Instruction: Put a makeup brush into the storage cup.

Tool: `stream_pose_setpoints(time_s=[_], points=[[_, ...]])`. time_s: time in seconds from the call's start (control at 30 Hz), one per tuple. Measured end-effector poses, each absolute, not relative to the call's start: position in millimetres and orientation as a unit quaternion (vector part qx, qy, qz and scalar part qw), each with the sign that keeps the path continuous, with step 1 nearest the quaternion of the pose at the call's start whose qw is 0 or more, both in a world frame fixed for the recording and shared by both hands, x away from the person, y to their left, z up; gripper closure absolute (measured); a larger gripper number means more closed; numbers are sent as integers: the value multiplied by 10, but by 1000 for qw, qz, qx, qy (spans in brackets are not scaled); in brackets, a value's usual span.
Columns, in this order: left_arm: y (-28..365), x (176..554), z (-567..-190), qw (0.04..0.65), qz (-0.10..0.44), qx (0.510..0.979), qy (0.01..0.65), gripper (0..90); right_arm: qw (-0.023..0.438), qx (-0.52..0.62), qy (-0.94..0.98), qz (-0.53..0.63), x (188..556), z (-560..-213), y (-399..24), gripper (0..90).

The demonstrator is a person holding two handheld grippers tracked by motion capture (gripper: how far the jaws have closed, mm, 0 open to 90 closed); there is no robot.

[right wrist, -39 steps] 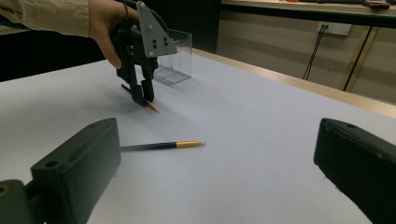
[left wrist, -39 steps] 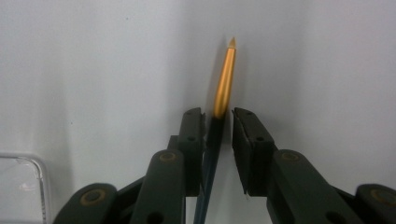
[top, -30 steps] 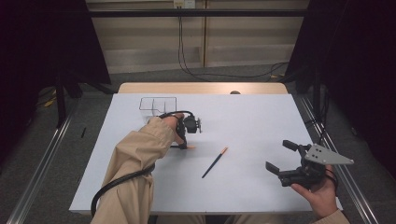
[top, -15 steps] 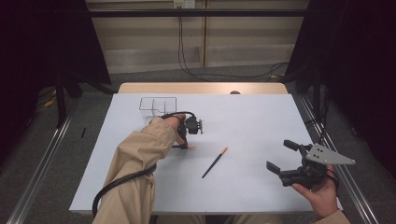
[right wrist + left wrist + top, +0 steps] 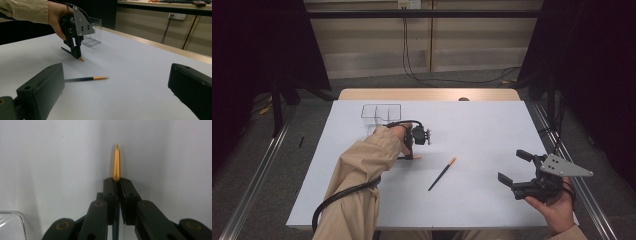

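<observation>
My left gripper (image 5: 409, 157) points down at the white table (image 5: 482, 130), left of centre. Its jaws have just been closing and are shut on a dark pen with a gold tip (image 5: 116, 162); the tip sticks out beyond the pads (image 5: 110, 192). From the right gripper view, that left gripper (image 5: 78, 55) holds the pen's gold tip (image 5: 81, 59) just above the table. A second dark pen with a gold end (image 5: 442, 174) lies loose mid-table (image 5: 86, 79). My right gripper (image 5: 510, 165) is held at the right front, jaws wide apart with nothing between them (image 5: 115, 83).
A clear plastic box (image 5: 381, 112) with compartments stands at the back left, just behind the left hand (image 5: 93, 31). A black cable trails from the left gripper along the beige sleeve (image 5: 362, 170). Metal rails run along both sides of the table.
</observation>
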State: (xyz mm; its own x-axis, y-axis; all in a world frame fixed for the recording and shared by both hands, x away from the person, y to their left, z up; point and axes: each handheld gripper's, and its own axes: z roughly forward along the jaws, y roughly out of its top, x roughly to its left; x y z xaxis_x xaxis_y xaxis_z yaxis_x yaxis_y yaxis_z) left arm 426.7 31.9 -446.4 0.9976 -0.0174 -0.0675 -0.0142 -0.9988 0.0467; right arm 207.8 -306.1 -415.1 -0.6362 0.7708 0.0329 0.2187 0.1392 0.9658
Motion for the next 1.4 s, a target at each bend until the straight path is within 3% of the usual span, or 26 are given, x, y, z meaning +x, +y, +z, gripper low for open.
stream_pose_setpoints(time_s=[0.77, 1.4], points=[[335, 4256, -4455, 29, -29, 999, 9, 844, 252, 349, 706, 562, 2070, -4139, -3084, 2], [465, 4317, -4272, 130, -25, 989, 73, 844, 248, 348, 710, 560, 2073, -4145, -3078, 2]])
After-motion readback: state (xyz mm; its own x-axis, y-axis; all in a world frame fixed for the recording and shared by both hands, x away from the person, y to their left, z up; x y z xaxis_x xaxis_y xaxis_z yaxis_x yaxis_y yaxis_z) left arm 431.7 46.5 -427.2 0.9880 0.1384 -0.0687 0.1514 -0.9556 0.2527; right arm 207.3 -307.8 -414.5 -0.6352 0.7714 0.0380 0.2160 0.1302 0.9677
